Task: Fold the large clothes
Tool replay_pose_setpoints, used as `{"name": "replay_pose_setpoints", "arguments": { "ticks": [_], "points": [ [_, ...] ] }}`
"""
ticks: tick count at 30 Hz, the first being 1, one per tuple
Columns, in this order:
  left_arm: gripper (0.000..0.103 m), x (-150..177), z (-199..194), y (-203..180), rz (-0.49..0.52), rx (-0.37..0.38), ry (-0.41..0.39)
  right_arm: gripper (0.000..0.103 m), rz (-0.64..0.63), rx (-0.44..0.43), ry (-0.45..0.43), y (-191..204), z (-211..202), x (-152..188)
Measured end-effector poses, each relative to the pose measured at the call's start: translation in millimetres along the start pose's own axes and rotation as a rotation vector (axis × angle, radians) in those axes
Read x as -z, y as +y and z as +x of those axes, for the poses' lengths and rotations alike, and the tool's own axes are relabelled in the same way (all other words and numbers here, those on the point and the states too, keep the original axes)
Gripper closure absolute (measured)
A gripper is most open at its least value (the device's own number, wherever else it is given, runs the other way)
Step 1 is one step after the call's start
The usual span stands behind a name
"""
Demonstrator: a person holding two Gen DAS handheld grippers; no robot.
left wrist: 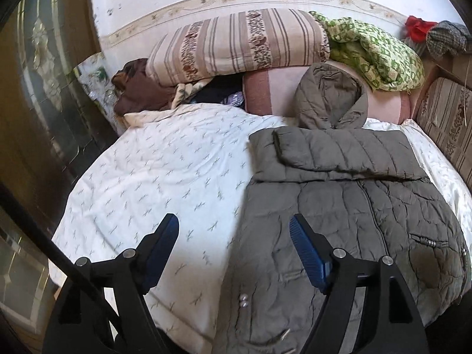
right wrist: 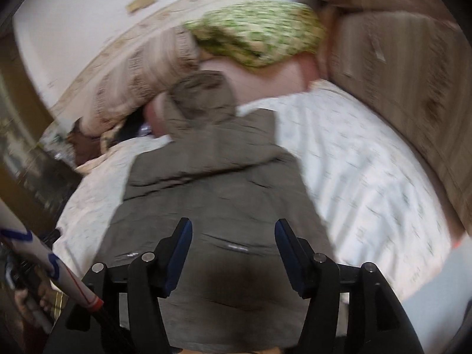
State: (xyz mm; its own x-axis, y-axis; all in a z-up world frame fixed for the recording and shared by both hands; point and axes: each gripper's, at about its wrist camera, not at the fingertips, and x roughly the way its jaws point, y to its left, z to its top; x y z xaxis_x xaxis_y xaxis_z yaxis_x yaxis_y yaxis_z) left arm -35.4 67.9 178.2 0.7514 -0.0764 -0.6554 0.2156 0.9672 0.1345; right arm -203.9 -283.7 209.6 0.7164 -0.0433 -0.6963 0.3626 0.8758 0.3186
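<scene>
Grey quilted hooded jacket (left wrist: 348, 194) lies flat on white printed bedsheet (left wrist: 165, 177), sleeves folded across chest, hood toward striped bolster (left wrist: 236, 44) and green patterned blanket (left wrist: 374, 50). Bare sheet open beside it. Left gripper (left wrist: 234, 250) and right gripper (right wrist: 233, 253) hover above, jaws parted, nothing held. Right view motion-blurred; jacket hem cut off.

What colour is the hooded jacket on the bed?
Grey-brown, quilted jacket; the left wrist view shows it best.
</scene>
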Motion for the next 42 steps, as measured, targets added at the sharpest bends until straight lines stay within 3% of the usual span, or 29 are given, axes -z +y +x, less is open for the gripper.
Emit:
{"name": "replay_pose_setpoints", "arguments": {
  "ticks": [9, 16, 22, 28, 33, 38, 42],
  "points": [
    [0.026, -15, 42, -16, 0.022, 0.021, 0.034, 0.038, -0.108, -0.036, 0.056, 76, 55, -26],
    [0.026, -21, 109, -14, -0.002, 0.043, 0.113, 0.035, -0.175, -0.015, 0.110, 116, 103, -50],
    [0.026, -30, 162, -13, -0.011, 0.013, 0.109, 0.034, -0.253, 0.023, 0.125, 152, 147, -88],
    [0.026, -29, 202, 2, -0.024, -0.005, 0.112, 0.034, -0.249, 0.065, 0.127, 177, 225, -156],
    [0.026, -13, 232, 18, -0.078, 0.068, 0.181, 0.034, -0.235, 0.151, 0.069, 193, 299, -229],
    [0.026, -14, 237, 19, -0.073, 0.118, 0.191, 0.033, -0.118, 0.198, 0.058, 201, 377, -300],
    [0.026, -14, 239, 16, -0.040, 0.141, 0.196, 0.031, 0.003, 0.206, 0.069, 201, 426, -334]
  ]
}}
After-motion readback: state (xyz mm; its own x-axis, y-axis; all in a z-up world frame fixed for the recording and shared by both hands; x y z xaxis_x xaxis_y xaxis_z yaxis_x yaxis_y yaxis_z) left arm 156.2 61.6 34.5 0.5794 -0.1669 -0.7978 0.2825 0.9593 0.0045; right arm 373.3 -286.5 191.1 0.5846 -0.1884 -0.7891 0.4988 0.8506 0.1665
